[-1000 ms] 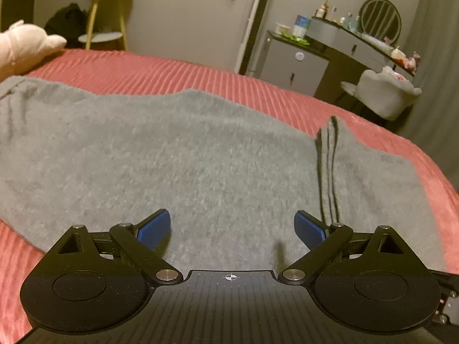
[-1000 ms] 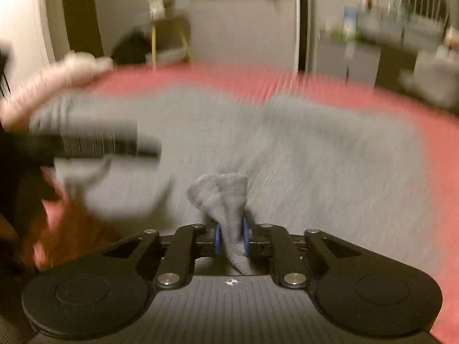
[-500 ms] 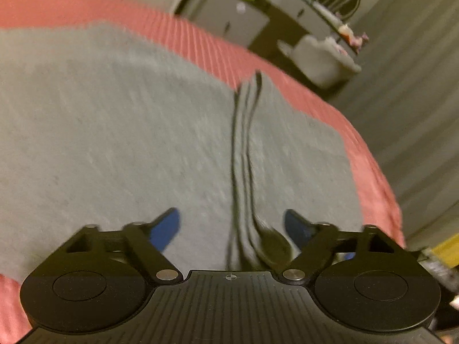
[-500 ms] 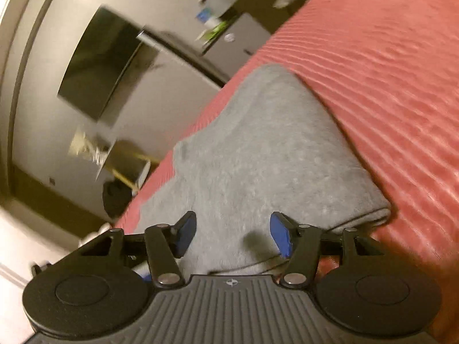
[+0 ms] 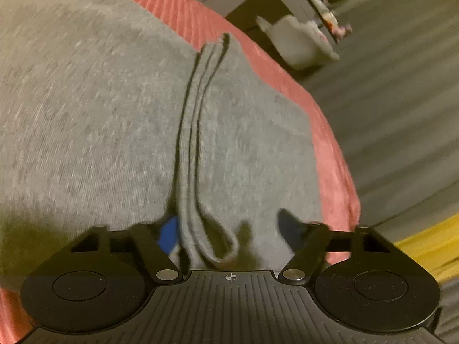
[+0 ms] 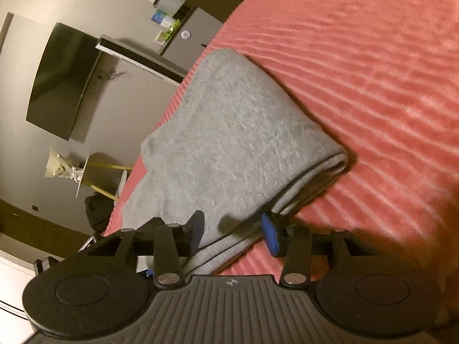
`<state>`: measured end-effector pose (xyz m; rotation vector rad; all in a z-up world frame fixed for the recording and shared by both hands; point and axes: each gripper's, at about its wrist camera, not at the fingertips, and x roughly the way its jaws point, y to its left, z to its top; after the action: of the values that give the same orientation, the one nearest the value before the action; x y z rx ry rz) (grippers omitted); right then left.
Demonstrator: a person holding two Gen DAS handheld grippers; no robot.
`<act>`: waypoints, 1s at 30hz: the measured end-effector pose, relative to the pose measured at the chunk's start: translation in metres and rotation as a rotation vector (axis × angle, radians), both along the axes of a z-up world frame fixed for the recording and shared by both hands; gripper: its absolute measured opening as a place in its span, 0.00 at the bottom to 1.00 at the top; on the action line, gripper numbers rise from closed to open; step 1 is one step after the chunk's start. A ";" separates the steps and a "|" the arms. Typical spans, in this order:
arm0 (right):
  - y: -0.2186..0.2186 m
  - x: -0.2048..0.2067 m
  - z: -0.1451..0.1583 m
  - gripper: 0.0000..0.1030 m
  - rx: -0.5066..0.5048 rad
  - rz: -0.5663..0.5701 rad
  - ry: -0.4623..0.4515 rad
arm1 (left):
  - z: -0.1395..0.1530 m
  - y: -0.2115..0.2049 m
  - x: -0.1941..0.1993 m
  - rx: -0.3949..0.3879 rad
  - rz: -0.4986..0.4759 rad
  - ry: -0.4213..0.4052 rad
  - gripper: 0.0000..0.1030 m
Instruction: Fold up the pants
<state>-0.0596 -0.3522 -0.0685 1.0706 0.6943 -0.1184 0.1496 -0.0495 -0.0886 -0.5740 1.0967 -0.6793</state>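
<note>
Pants [image 5: 100,120]: one grey knit pair is seen, spread on the red ribbed bedspread [image 6: 373,71] and already doubled over, with stacked edges shown in both wrist views.
Handling: judged soft, limp and light; the cloth is expected to sag and slide apart unless all layers are pinched together. No stiffness or fragility is suggested.
Layered edge [image 5: 198,143]: several cloth layers are seen running away from the left gripper as dark-lined ridges, with a loose loop lying nearest the camera.
Where to take hold: the stacked edge near its corner is judged the best place, so that every layer is caught at once.
Left gripper [image 5: 229,229]: its jaws are closing. The layered edge lies between them, just beside the blue pad on the left; the far pad stands apart, so nothing is pinched yet.
Right gripper [image 6: 233,232]: its jaws are closing, and the folded edge [image 6: 301,183] of the pants passes between them. The pads are not seen pressing on it, so it is not held.
Count: one pair of pants, two grippers, one bedspread.
Background: a wall screen [image 6: 60,83] and a grey cabinet [image 6: 186,34] are seen beyond the bed.
Progress: judged partway, with another fold to be made.
</note>
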 end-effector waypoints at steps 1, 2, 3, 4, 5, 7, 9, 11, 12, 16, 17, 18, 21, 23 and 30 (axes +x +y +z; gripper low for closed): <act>0.001 0.000 -0.003 0.47 0.005 -0.004 -0.013 | -0.002 0.001 0.001 -0.004 0.009 0.014 0.29; 0.000 -0.001 -0.002 0.47 0.018 -0.003 -0.031 | -0.004 0.005 0.000 -0.012 0.022 0.026 0.21; 0.000 0.001 -0.004 0.47 0.038 0.000 -0.042 | -0.007 0.010 -0.001 -0.031 0.040 0.039 0.20; -0.001 0.000 -0.006 0.48 0.067 0.004 -0.049 | -0.008 0.014 -0.001 -0.057 0.059 0.055 0.19; -0.001 -0.002 -0.008 0.48 0.095 0.011 -0.056 | -0.008 0.018 0.000 -0.076 0.073 0.063 0.18; 0.000 0.002 -0.013 0.59 0.153 0.042 -0.063 | -0.003 0.022 -0.003 -0.104 0.094 0.039 0.18; 0.005 0.007 -0.017 0.63 0.197 0.079 -0.069 | 0.005 0.025 -0.010 -0.144 0.100 0.003 0.17; 0.011 0.011 -0.017 0.63 0.197 0.091 -0.067 | 0.013 0.027 -0.017 -0.184 0.104 -0.024 0.17; 0.014 0.014 -0.017 0.63 0.191 0.096 -0.072 | 0.017 0.028 -0.019 -0.194 0.107 -0.039 0.17; 0.015 0.017 -0.015 0.57 0.228 0.073 -0.133 | 0.019 0.039 -0.023 -0.189 0.146 -0.057 0.17; 0.013 0.016 -0.014 0.57 0.209 0.043 -0.140 | 0.016 0.043 -0.022 -0.193 0.157 -0.043 0.17; 0.011 0.016 -0.014 0.57 0.197 0.017 -0.134 | 0.014 0.045 -0.021 -0.196 0.172 -0.029 0.17; -0.005 0.010 -0.030 0.49 0.230 -0.101 -0.091 | 0.008 0.044 -0.017 -0.177 0.196 -0.011 0.17; -0.018 -0.002 -0.035 0.49 0.264 -0.204 -0.095 | 0.005 0.044 -0.015 -0.183 0.185 0.005 0.16; -0.037 -0.027 -0.039 0.13 0.226 -0.403 -0.030 | 0.011 0.044 -0.020 -0.116 0.173 -0.031 0.16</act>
<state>-0.0868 -0.3895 -0.1071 1.4193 0.4642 -0.3766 0.1297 -0.0059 -0.0774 -0.7467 0.9705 -0.6012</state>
